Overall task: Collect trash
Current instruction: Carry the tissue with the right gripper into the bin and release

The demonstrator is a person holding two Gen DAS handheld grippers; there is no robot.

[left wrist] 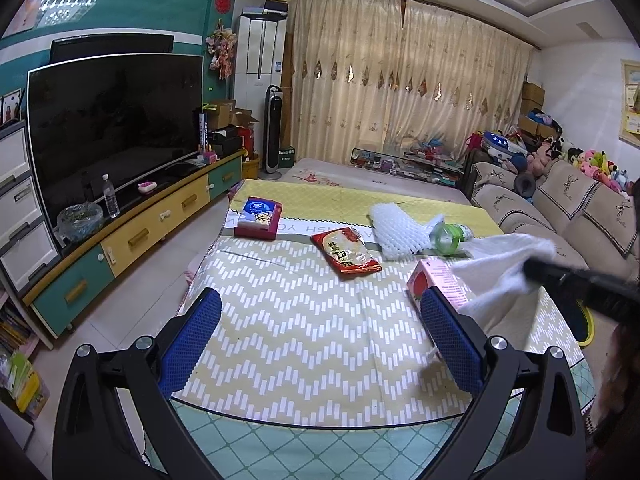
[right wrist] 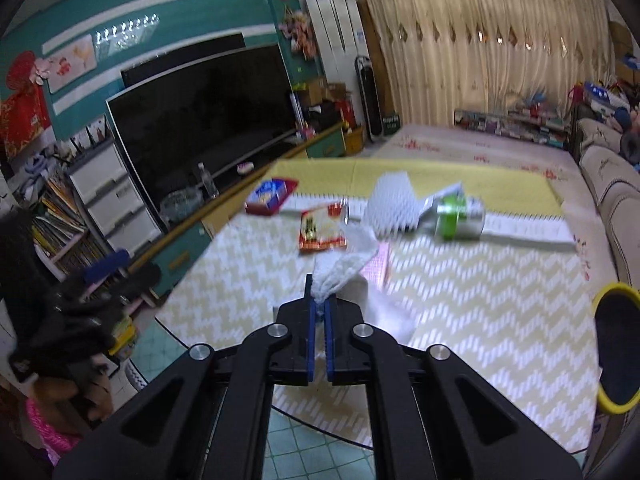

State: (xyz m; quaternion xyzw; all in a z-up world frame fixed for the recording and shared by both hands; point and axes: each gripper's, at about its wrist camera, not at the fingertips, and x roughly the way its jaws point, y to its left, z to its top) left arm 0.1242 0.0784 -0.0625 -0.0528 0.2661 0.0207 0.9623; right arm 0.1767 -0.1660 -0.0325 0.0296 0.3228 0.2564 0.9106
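**Tissue clamped in right gripper**

Right gripper (right wrist: 320, 300) fingers are pressed together on a white tissue (right wrist: 340, 268), which hangs from the tips above the table (right wrist: 480, 300), clear of it. Left gripper (left wrist: 320, 320) fingers stand wide apart, nothing between them.

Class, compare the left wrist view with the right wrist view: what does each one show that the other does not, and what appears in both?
Only the left wrist view shows the left gripper, jaws wide apart with nothing between them, and the plush toys along the sofa back.

Only the right wrist view shows the whole yellow-rimmed bin at the table's right edge and the bookshelf by the white drawers.

Both show the right gripper shut on a white tissue, the red snack packet, the white foam net, the green-labelled bottle, the pink carton and the television.
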